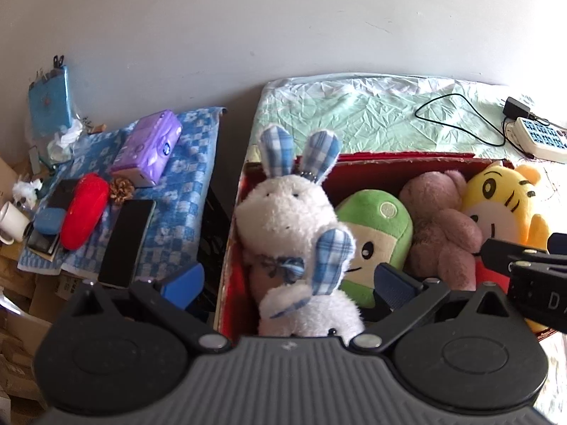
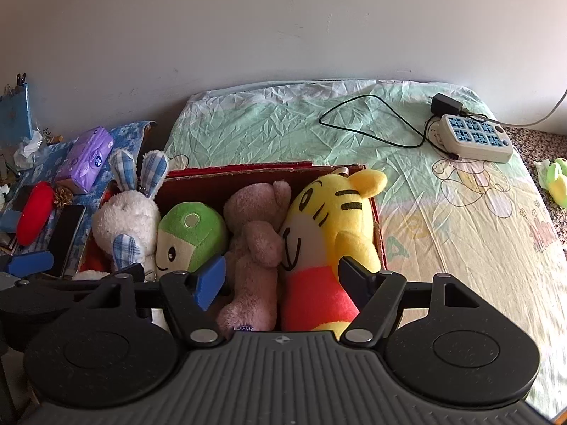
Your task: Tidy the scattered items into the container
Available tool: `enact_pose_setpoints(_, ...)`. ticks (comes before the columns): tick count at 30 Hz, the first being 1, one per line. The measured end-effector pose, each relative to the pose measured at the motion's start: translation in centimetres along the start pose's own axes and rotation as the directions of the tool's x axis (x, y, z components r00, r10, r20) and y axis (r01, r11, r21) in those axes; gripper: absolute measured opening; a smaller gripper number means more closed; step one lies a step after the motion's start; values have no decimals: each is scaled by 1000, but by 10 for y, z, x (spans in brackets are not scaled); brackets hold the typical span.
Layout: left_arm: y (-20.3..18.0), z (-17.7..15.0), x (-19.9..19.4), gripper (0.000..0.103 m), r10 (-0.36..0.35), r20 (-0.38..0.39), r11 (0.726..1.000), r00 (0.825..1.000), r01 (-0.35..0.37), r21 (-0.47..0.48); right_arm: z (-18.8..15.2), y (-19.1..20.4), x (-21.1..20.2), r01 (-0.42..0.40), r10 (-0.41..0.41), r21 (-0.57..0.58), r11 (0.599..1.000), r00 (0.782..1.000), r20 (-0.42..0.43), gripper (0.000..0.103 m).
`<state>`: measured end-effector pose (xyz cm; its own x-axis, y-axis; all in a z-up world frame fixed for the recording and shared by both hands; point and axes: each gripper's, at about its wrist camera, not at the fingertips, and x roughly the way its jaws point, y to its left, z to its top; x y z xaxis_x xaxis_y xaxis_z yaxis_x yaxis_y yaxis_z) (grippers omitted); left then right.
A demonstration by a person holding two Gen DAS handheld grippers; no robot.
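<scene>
- Nearest the cameras: left gripper hung over the red box with jaws spread wide, empty, the white rabbit between them but ungripped. Right gripper likewise had jaws apart, empty, above the pink bear and the yellow tiger.
- In the box, on the bed: four plush toys packed side by side, left to right rabbit, green plush, bear, tiger.
- Judged step: packing looked nearly done; the toys sat in the container.
- Far right, off the sheet's edge: a small green-and-yellow item, too blurred to identify. If it is a toy, the next move would call for the right gripper to reach well across the bed.
- Farther back on the bed: power strip with black adapter and cable.
- Writing: "DA" on the other gripper's body in the left view; a small tag on the bear's foot, unreadable. Purple tissue pack logo illegible.
</scene>
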<state>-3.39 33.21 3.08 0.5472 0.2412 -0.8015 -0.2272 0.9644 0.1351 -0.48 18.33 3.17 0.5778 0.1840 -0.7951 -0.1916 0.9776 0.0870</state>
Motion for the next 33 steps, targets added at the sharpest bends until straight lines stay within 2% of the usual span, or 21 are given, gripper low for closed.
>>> enact_pose_setpoints(7, 1, -8, 4, 102, 23, -9, 999, 1000, -23, -25, -3, -9, 0, 30, -30, -11, 1000, 1000, -6, 71)
enact_pose_setpoints(12, -3, -8, 2, 102, -6, -15, 1000, 1000, 5, -30, -3, -17, -1, 31, -31, -4, 999, 1000, -2, 71)
enact_pose_setpoints(22, -19, -5, 4, 102, -16, -20, 1000, 1000, 15, -14, -5, -31, -2, 20, -20, 29, 999, 1000, -5, 68)
enact_pose_setpoints(33, -17, -7, 10, 102, -48, -25, 999, 999, 47, -21, 0, -23, 4, 14, -14, 28, 1000, 1000, -5, 63)
